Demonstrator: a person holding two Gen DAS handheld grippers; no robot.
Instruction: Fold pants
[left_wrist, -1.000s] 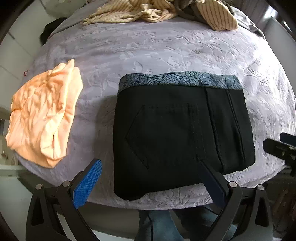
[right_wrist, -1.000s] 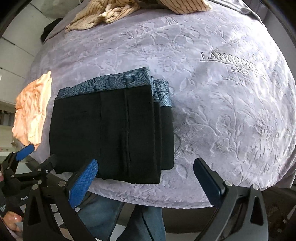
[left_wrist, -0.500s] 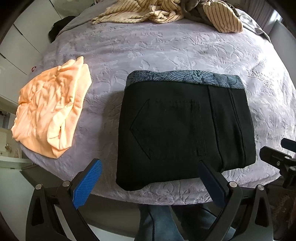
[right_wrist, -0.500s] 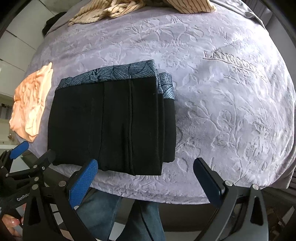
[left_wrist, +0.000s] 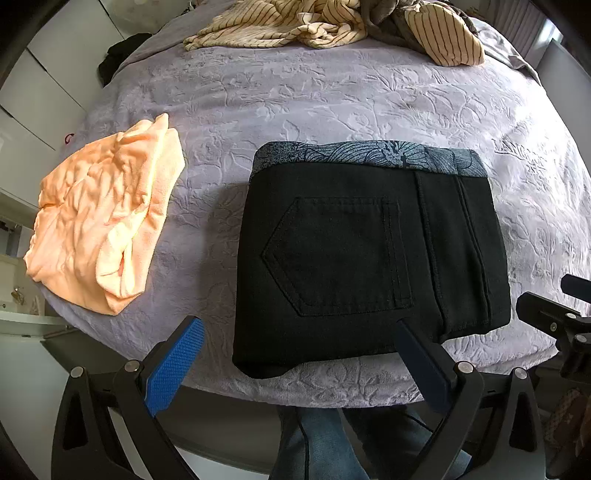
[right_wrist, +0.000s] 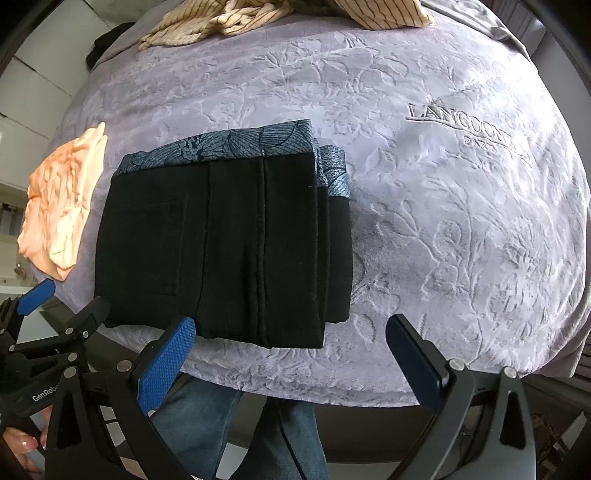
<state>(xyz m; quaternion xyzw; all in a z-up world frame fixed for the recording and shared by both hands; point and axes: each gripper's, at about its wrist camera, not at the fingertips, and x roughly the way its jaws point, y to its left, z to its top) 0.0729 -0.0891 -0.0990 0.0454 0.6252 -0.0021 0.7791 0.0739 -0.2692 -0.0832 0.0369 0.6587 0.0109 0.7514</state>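
Observation:
The black pants (left_wrist: 369, 254) lie folded into a compact rectangle near the front edge of the bed, their blue patterned waistband (left_wrist: 369, 157) on the far side. They also show in the right wrist view (right_wrist: 225, 247). My left gripper (left_wrist: 295, 365) is open and empty, held off the bed's front edge just short of the pants. My right gripper (right_wrist: 291, 358) is open and empty, held off the front edge near the pants' right corner. The left gripper also shows at the lower left of the right wrist view (right_wrist: 62, 306).
A lilac embossed bedspread (left_wrist: 332, 92) covers the bed. A folded orange garment (left_wrist: 103, 229) lies left of the pants. A heap of striped cream clothes (left_wrist: 332, 26) sits at the far edge. The person's jeans-clad legs (left_wrist: 325, 443) stand below the bed edge.
Both grippers have drawn back and risen a little from the bed, so the pants sit slightly farther away in both views. The pants have not moved.

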